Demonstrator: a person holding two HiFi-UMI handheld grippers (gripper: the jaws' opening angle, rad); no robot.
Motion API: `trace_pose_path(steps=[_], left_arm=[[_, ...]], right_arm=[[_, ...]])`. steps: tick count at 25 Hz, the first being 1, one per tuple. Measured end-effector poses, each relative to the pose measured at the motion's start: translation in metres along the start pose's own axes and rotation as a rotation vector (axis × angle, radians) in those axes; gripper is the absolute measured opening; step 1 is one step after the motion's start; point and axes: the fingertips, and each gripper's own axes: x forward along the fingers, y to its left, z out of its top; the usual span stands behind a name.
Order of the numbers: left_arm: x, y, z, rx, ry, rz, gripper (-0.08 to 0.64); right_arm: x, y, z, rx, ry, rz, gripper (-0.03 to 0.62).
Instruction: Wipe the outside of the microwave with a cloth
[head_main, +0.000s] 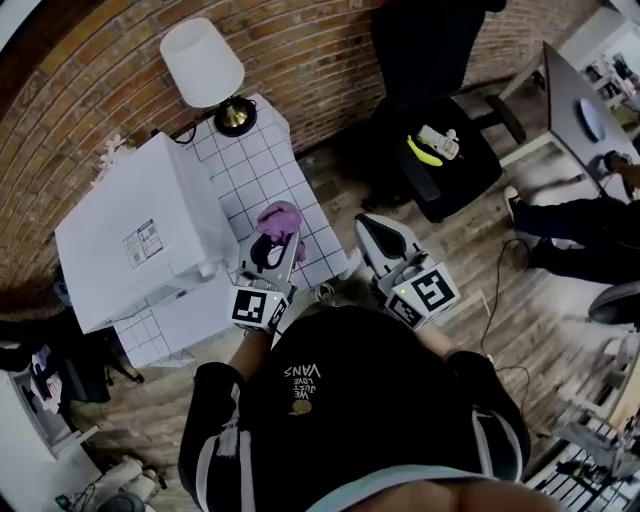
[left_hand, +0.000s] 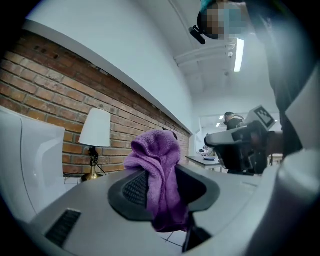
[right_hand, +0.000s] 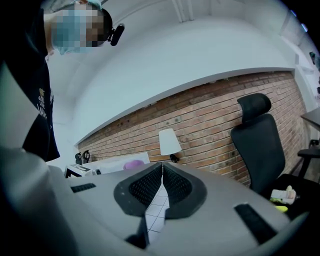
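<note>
"Head view?"
"I saw the left gripper (head_main: 272, 243) carrying the purple cloth (head_main: 281, 218) just beside the microwave (head_main: 130, 225), with the bunch pointing away from the person (head_main: 350, 420)."
"Left gripper view?"
"The jaws pinched the cloth, and its long axis ran upright."
"Right gripper view?"
"I saw the right gripper (right_hand: 161, 167) pressed together, empty."

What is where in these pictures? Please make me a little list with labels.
left gripper: shut on the purple cloth
right gripper: shut, holding nothing
microwave: white, on the tiled table, left of the cloth
lamp: white shade, at the table's far end
wiping: cloth looks apart from the microwave
</note>
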Motion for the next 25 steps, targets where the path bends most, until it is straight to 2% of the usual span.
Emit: trace_pose_path(steps=[3,6,10,13,16,20,22,25], left_arm=[[0.002,0.012,0.005,-0.004,-0.011,0.073,0.141],[-0.001,0.023,0.004,-0.002,-0.014,0.182,0.141],[-0.002,0.037,0.002,-0.010,-0.014,0.365,0.141],[-0.005,0.043,0.007,-0.021,-0.035,0.534,0.141],[-0.014,0.049,0.003,-0.093,-0.074,0.708,0.141],[-0.029,0.046,-0.005,-0.165,-0.136,0.887,0.141],[-0.036,0.046,-0.008,-0.252,-0.196,0.942,0.141],[-0.040,0.047,-0.011,-0.358,-0.267,0.967,0.141]], right_arm=[[0.029,-0.007,-0.002,0.005,0.021,0.086,0.005],[0.058,-0.009,-0.003,0.002,0.053,0.204,0.005],[0.094,-0.012,0.000,-0.012,0.100,0.389,0.005],[0.114,-0.018,0.006,-0.031,0.139,0.523,0.005],[0.131,-0.024,0.013,-0.039,0.155,0.640,0.005],[0.145,-0.027,0.011,-0.036,0.198,0.768,0.005],[0.147,-0.023,0.008,-0.028,0.220,0.824,0.005],[0.146,-0.016,0.003,-0.026,0.245,0.893,0.005]])
